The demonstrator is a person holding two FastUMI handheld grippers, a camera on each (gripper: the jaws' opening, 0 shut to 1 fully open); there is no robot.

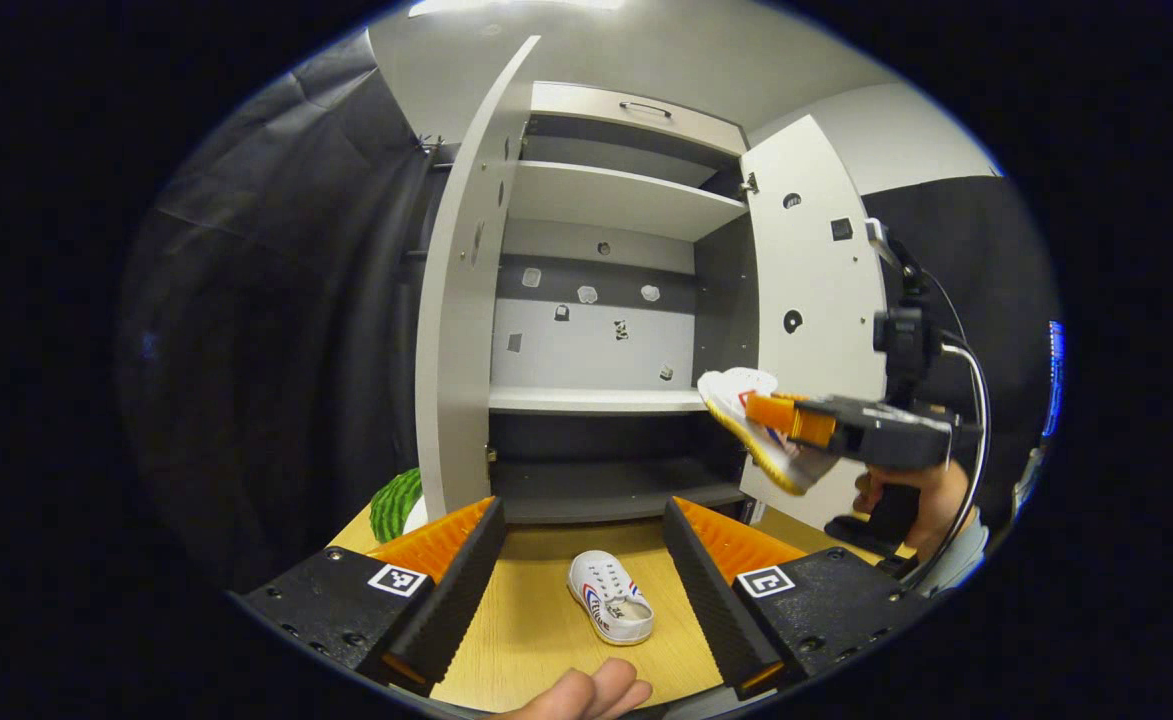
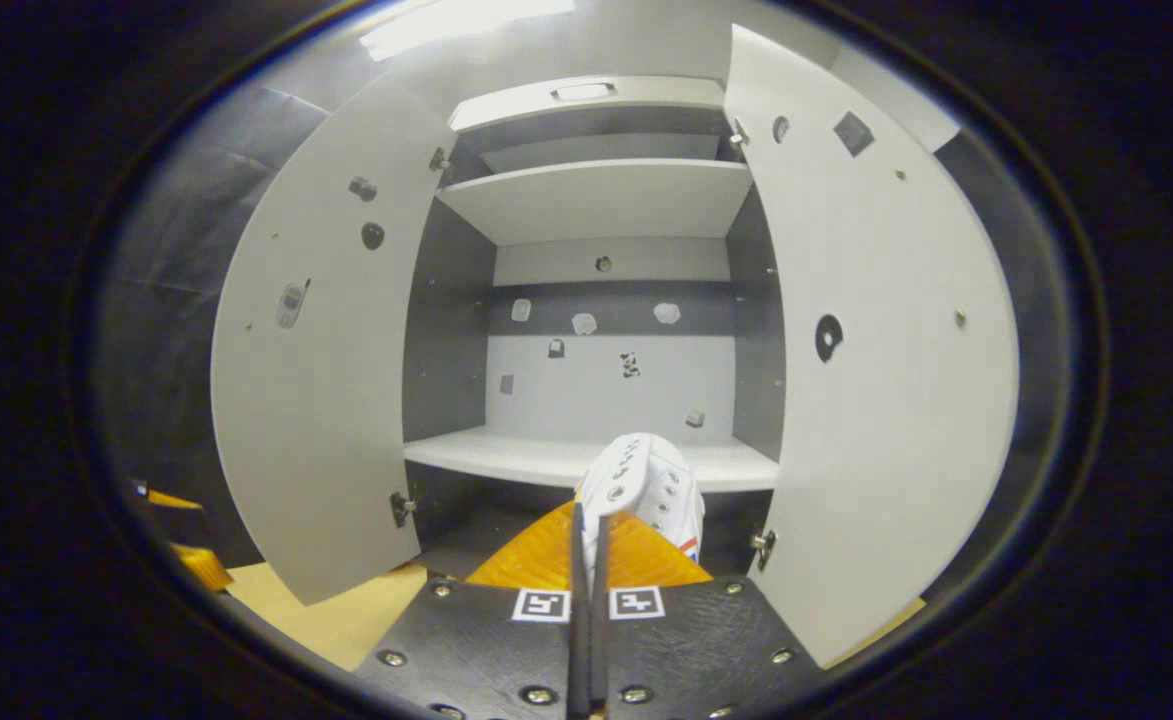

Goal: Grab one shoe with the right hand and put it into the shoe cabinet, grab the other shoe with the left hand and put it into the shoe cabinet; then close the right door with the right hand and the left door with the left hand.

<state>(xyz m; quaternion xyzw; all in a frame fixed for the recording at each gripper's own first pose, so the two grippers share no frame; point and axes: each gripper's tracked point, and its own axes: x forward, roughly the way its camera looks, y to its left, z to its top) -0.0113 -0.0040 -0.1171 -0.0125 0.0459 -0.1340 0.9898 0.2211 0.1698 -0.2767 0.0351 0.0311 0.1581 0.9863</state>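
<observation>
A white shoe (image 1: 610,598) with red and blue stripes lies on the wooden table (image 1: 536,620), between the wide-apart fingers of my open left gripper (image 1: 582,560). My right gripper (image 2: 591,530) is shut on the other white shoe (image 2: 641,480), held up in front of the cabinet's middle shelf (image 2: 546,455). The left gripper view has that held shoe (image 1: 751,420) tilted sole-out in the right gripper (image 1: 781,415), near the right door (image 1: 816,300). The shoe cabinet (image 1: 596,330) stands with both doors swung wide.
The left door (image 1: 461,300) and right door (image 2: 876,330) flank the opening. A lower shelf (image 1: 606,485) sits under the middle one, an upper shelf (image 2: 596,195) above. A green round object (image 1: 394,503) lies at the table's left. A hand (image 1: 911,495) holds the right gripper; fingertips (image 1: 586,695) show at the bottom.
</observation>
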